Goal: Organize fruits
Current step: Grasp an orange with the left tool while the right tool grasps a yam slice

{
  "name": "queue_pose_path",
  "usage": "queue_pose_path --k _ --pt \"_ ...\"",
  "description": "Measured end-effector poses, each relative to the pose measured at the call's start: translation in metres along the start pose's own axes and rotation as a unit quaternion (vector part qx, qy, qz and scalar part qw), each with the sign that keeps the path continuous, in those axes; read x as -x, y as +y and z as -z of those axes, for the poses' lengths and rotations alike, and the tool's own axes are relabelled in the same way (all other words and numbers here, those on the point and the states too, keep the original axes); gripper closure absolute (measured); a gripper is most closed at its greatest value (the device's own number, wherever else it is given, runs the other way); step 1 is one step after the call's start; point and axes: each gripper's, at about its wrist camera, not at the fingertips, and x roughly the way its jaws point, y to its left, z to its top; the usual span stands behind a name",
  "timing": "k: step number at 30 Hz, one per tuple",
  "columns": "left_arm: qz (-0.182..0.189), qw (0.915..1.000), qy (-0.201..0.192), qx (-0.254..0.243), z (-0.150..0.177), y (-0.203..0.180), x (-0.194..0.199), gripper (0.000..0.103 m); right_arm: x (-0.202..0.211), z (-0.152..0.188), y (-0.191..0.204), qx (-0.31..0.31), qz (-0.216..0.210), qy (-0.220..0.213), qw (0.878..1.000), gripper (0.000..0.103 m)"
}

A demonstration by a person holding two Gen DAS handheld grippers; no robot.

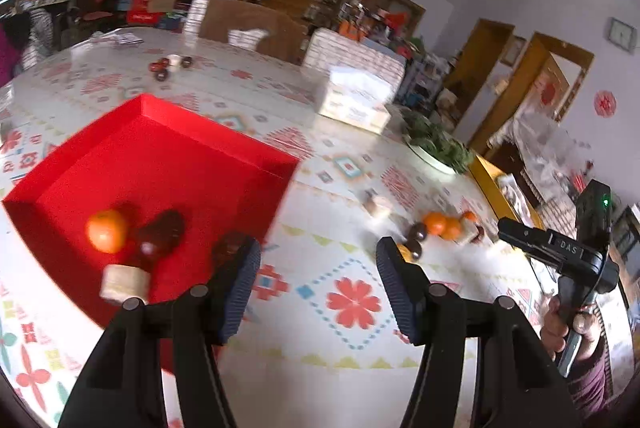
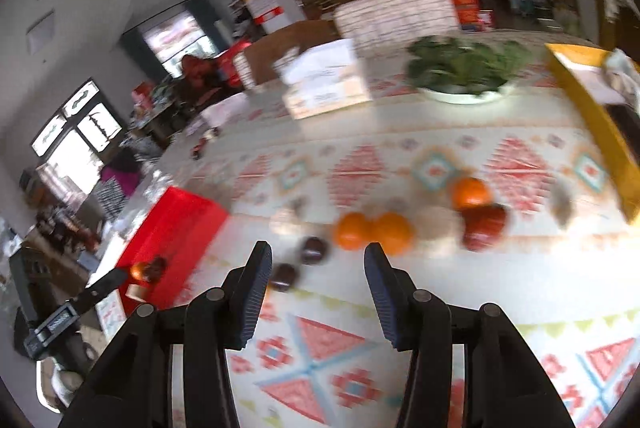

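Both grippers hang over the patterned tablecloth (image 1: 320, 188), and both views are smeared with blur. The left gripper (image 1: 318, 278) has its jaws apart with nothing between them, only the flower print of the cloth showing through the gap. Just off its left finger sits the red tray (image 1: 168, 156), and inside, near the close corner, lie an orange (image 1: 106, 231), a dark fruit (image 1: 164, 232) touching it, and a pale cylinder-shaped piece (image 1: 125, 284) in front of them. Over in the right wrist view, the right gripper (image 2: 318, 286) is released too, jaws parted and empty above the cloth. Ahead of its fingertips a loose cluster waits on the table: two oranges (image 2: 372, 231) side by side and touching, a third orange (image 2: 471, 193) further right, a red fruit (image 2: 484, 226) just below that one, and two dark round fruits (image 2: 298, 262) near the left finger. Beyond them stands a white bowl of leafy greens (image 2: 464, 72), with a yellow box (image 2: 600, 116) along the right edge.
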Motion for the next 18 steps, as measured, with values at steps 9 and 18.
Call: queue_pose_path --k 9,18 --pt "0.003 0.9999 0.009 -0.011 0.002 -0.012 -0.005 0.040 0.048 -0.005 -0.092 -0.083 0.115 -0.053 0.988 0.050" --pt "0.010 0.9996 0.023 -0.012 0.004 -0.017 -0.014 0.040 0.043 -0.013 -0.133 -0.108 0.183 -0.045 0.976 0.050"
